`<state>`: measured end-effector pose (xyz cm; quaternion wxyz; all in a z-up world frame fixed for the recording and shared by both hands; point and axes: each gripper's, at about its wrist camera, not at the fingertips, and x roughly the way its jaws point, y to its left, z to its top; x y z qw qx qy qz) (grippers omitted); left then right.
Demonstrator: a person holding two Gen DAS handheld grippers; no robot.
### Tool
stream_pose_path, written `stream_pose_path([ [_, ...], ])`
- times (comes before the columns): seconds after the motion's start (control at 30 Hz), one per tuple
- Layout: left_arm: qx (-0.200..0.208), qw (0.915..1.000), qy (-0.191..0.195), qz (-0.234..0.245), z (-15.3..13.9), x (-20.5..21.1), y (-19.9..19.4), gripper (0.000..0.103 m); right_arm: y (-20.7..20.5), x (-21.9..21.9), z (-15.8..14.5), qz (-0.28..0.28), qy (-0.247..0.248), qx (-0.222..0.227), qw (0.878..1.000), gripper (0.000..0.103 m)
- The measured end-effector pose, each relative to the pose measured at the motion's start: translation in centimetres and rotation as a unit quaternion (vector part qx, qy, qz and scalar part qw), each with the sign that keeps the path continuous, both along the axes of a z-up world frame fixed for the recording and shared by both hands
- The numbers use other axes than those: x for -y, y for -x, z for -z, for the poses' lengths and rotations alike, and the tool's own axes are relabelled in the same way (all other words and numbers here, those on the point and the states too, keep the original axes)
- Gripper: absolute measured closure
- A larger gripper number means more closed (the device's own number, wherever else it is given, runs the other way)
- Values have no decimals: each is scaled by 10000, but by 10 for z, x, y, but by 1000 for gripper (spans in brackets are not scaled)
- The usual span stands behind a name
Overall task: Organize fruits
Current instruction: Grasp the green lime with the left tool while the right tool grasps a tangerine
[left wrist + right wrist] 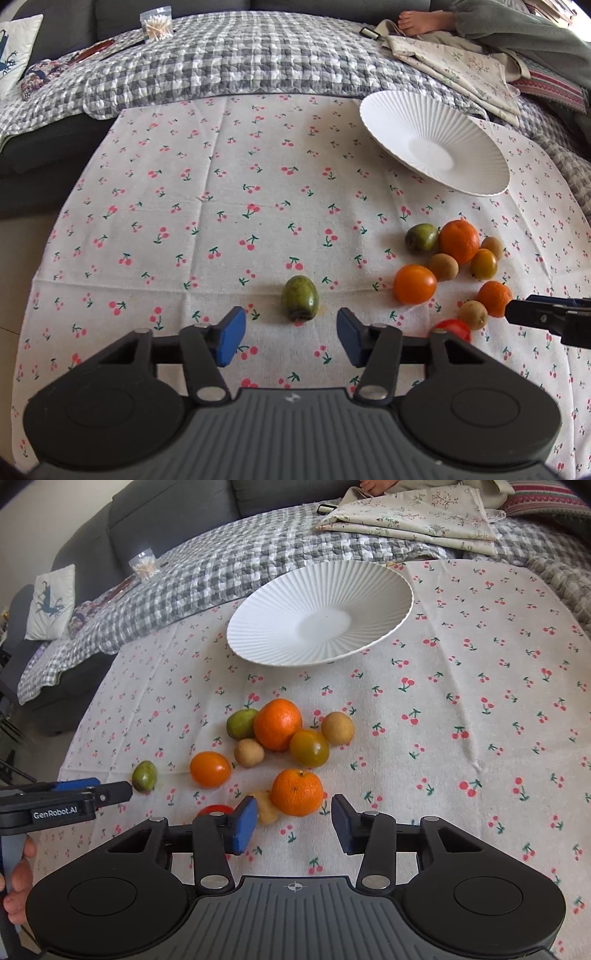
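Observation:
A white ribbed plate [436, 142] [321, 613] lies empty at the far side of the cherry-print cloth. A lone green fruit [300, 297] [144, 776] lies just ahead of my open left gripper [291, 334], between its blue pads. A cluster of fruit lies to the right: a large orange [458, 240] [277, 723], an orange tomato [414, 283] [210, 769], a small mandarin [494, 298] [296, 792], brown round fruits and a second green fruit [241, 723]. My right gripper [294, 825] is open, just short of the mandarin.
A red fruit [215, 809] lies half hidden behind the right gripper's left finger. A grey checked quilt [240, 62] covers the sofa behind the cloth. Folded floral fabric [413, 517] and a box of cotton swabs [157, 24] lie on it.

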<state>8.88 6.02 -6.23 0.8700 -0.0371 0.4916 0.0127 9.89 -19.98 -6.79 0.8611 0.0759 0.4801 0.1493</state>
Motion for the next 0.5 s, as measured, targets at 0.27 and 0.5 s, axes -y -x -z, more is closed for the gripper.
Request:
stream_pose_path([
  [0.27, 60, 9998, 173, 102, 4, -4, -12, 59, -12, -3, 9, -25, 68, -19, 10000, 69],
  [0.5, -82, 9996, 238, 114, 13, -3, -19, 61, -15, -1, 10, -72, 34, 3, 10000, 69],
])
